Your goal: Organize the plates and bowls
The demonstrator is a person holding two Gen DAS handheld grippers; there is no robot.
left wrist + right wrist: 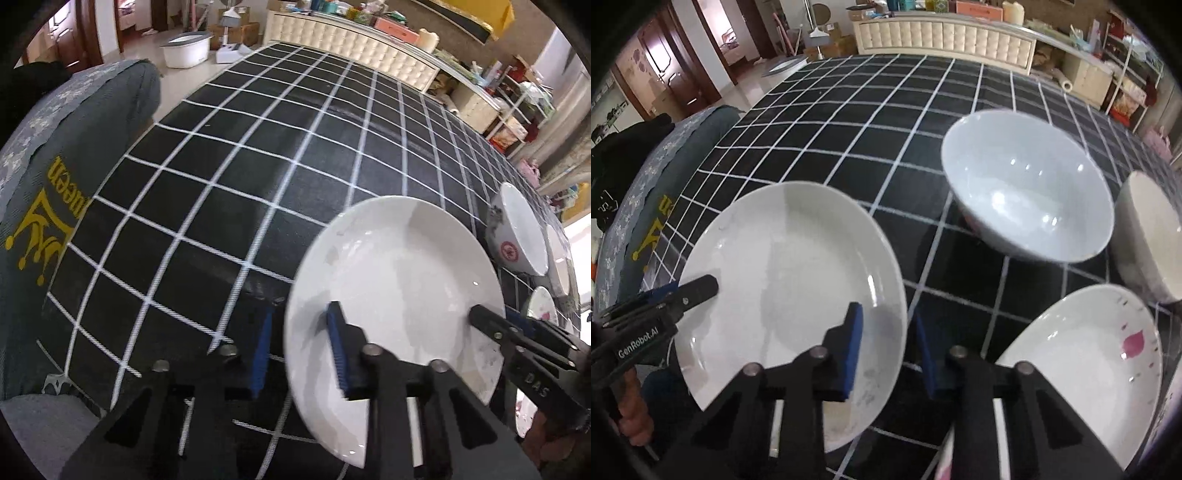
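A plain white plate (399, 288) is held over the black checked tablecloth. My left gripper (299, 350) straddles its left rim: one blue pad under the rim, the other on the plate's face. My right gripper (888, 350) straddles the same plate's (790, 295) right rim, one pad on top, one beside the edge. Each gripper shows in the other's view, the right one (517, 332) and the left one (683, 295), at opposite rims. A white bowl (1027, 184) sits beyond, a second bowl (1152, 236) at the right, and a pink-flowered plate (1089, 365) near right.
The black-and-white checked table (258, 166) stretches ahead. A grey chair back (55, 203) with a yellow crown logo stands at the left edge. A bowl with a red mark (517, 229) and more dishes sit at the right. A padded sideboard (945, 37) lines the far wall.
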